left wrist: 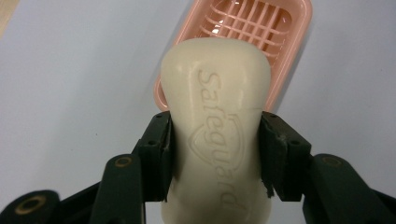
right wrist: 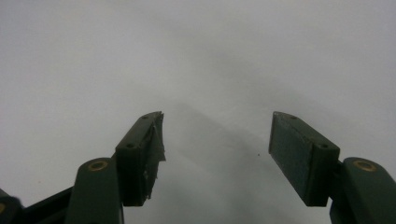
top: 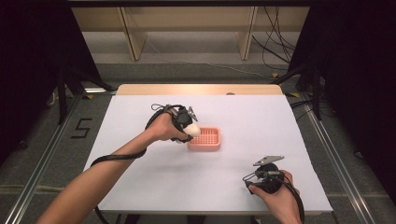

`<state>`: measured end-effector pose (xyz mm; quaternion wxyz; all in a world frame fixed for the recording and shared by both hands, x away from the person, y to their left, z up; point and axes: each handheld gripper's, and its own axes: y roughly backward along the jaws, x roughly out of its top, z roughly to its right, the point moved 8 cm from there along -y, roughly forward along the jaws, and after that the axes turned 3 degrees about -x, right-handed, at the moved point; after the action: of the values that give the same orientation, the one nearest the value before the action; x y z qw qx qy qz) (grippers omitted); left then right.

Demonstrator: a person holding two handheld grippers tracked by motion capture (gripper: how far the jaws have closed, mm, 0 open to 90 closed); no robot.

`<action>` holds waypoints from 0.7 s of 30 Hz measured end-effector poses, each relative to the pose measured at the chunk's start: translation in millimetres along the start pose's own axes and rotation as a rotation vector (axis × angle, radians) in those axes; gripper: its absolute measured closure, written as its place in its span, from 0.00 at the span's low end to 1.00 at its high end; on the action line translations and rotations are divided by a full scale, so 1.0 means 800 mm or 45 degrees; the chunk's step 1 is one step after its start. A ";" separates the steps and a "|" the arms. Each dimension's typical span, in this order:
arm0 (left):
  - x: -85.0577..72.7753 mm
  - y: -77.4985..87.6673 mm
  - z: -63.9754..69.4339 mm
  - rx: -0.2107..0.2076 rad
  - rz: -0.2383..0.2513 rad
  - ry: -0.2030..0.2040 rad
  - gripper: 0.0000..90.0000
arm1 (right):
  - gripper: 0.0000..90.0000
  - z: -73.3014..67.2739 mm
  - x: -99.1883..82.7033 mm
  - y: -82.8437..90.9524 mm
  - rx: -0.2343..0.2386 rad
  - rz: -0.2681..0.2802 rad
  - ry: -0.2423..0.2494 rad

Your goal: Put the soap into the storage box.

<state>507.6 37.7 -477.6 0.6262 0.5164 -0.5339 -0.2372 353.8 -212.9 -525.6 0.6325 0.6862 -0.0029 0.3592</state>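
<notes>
A cream bar of soap (left wrist: 219, 126) stamped "Safeguard" sits between the jaws of my left gripper (left wrist: 215, 140), which is shut on it. In the high view the soap (top: 193, 130) hangs at the left rim of a pink slatted soap dish (top: 207, 139) in the middle of the table, with the left gripper (top: 186, 123) just left of the dish. The dish (left wrist: 280, 28) lies beyond the soap's far end in the left gripper view. My right gripper (right wrist: 215, 140) stands open over bare white table, near the front right edge (top: 254, 177).
A white sheet (top: 243, 116) covers the table, with a strip of wood (top: 201, 89) at its far edge. Cables trail from both grippers. Beyond the table are wooden legs and loose cables on the floor.
</notes>
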 end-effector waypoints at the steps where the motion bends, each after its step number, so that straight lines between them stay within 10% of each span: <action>1: 0.001 -0.001 0.000 -0.001 0.005 -0.003 0.54 | 0.40 0.000 0.000 0.000 0.000 0.000 -0.001; 21: 0.009 -0.004 -0.001 0.003 0.010 -0.017 0.54 | 0.40 -0.001 0.002 -0.002 0.004 0.010 0.006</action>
<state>510.9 30.9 -477.1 0.6229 0.5134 -0.5405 -0.2373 355.1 -211.5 -526.2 0.6298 0.6865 -0.0035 0.3634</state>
